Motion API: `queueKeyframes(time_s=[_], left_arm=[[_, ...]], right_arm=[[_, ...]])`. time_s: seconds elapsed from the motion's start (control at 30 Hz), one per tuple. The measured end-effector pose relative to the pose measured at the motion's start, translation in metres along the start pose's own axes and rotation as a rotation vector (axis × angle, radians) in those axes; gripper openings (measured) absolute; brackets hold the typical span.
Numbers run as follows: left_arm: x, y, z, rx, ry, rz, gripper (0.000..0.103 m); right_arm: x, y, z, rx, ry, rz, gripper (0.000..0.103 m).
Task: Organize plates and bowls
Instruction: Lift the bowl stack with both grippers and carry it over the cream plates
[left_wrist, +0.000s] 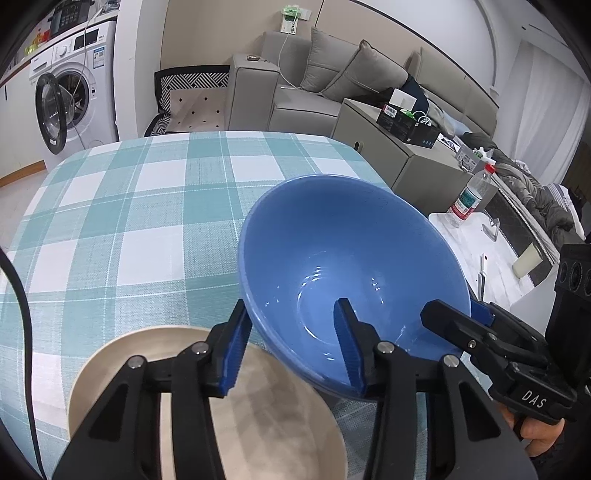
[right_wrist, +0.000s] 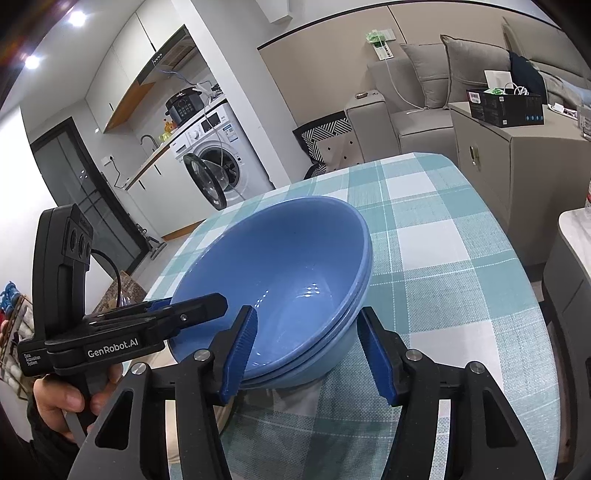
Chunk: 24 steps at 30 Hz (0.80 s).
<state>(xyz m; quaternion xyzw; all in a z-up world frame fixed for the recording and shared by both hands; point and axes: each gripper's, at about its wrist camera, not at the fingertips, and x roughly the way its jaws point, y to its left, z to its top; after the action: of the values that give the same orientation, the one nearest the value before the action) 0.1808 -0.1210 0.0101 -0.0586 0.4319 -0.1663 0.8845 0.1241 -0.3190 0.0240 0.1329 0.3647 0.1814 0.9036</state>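
Both the left gripper (left_wrist: 295, 347) and right gripper (right_wrist: 306, 350) straddle the near rim of the stacked glossy blue bowls (right_wrist: 280, 266), whether clamped I cannot tell.

Black hand-held gripper (left_wrist: 293, 347), blue ribbed pads (left_wrist: 236, 350), silver screws, white lettering

You see "DAS" on black right gripper (left_wrist: 448, 314) body. You see "GenRobot.AI" on black left gripper (right_wrist: 195, 304) body.
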Motion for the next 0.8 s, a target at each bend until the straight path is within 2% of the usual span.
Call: queueKeyframes(time_s=[0.8], left_arm=[[-0.011, -0.008, 0.001, 0.038, -0.03, 0.037, 0.043]], right_arm=[[-0.009, 0.003, 0.002, -0.035, -0.034, -0.009, 0.057]])
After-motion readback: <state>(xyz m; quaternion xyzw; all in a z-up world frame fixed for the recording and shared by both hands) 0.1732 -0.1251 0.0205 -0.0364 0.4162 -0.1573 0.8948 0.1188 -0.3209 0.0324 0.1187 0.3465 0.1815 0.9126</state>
